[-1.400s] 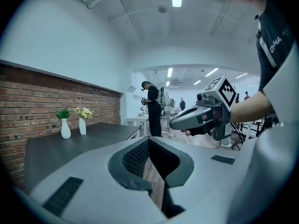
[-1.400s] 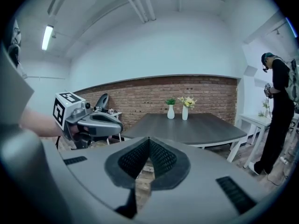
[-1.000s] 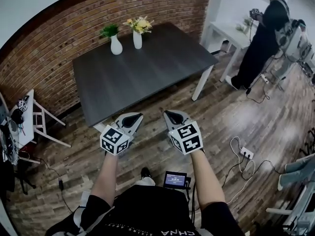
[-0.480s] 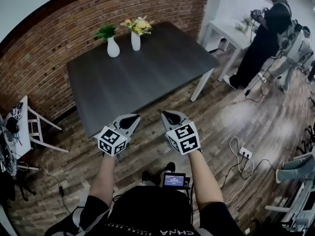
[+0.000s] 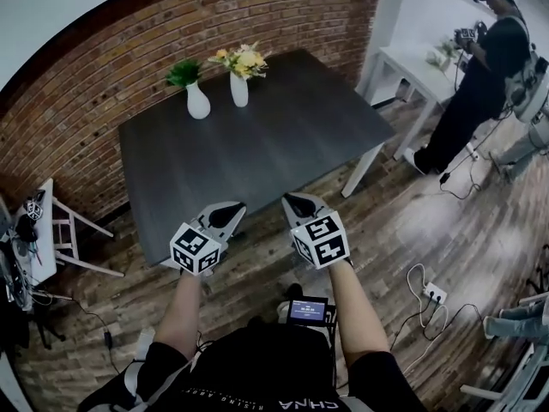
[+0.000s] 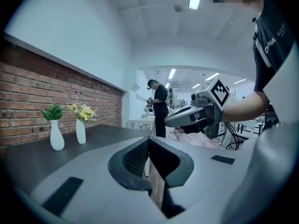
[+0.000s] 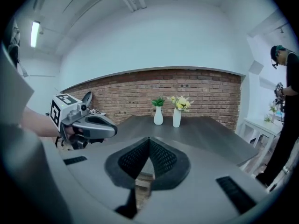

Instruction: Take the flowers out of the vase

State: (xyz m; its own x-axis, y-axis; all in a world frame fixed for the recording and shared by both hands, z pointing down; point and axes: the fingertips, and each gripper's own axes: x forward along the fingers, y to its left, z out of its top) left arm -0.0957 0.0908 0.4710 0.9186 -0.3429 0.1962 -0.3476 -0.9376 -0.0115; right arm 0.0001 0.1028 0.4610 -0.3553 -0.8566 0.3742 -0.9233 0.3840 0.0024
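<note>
Nearer the table (image 5: 257, 148) now, left gripper (image 5: 230, 209) and right gripper (image 5: 296, 202), each pressed together, sit far from the flowers (image 5: 242, 59).

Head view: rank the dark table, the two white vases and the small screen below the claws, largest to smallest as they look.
1. table, by far.
2. screen, but it sits nearer the camera, so unsure.
3. yellow-flower vase and green-plant vase: alike, unranked.

Two vases (image 5: 198, 104), one dark table (image 5: 283, 144); one left gripper (image 5: 230, 211), one right gripper (image 5: 296, 202) — one bystander (image 5: 480, 75)
</note>
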